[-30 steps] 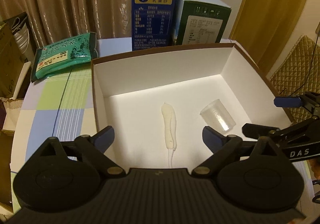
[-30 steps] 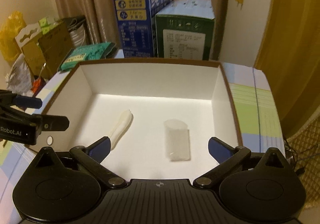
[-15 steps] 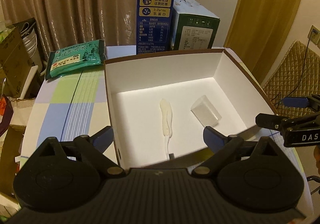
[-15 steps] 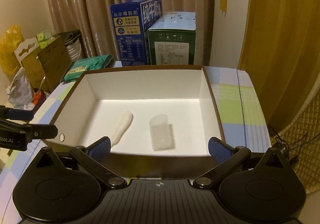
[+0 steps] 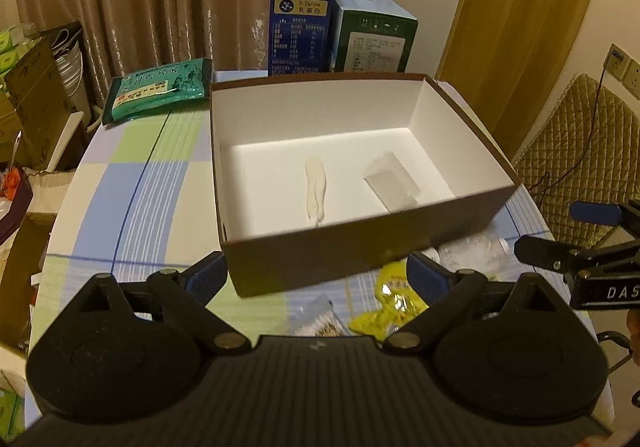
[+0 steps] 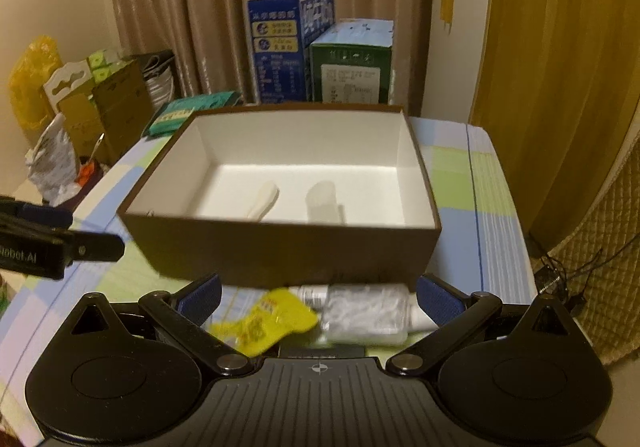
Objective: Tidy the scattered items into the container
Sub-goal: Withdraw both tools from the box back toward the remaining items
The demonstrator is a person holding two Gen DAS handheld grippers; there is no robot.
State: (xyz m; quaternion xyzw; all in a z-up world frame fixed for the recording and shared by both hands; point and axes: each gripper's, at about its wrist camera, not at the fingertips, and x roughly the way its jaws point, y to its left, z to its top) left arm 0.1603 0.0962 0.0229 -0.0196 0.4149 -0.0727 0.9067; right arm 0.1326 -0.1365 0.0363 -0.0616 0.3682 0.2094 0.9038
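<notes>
Between the right gripper's (image 6: 318,297) open, empty jaws: a yellow packet (image 6: 266,321) and clear bottle (image 6: 364,313) on the surface; box (image 6: 288,247) just beyond. Left gripper (image 5: 316,277) likewise open.

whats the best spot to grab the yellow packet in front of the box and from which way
Judging by its pose, take the yellow packet across its crumpled middle, coming straight down from above. It lies flat on the table, so a side approach gives no edge to pinch. The right gripper is open just over it; keep clear of the clear plastic bottle at its right end.
</notes>
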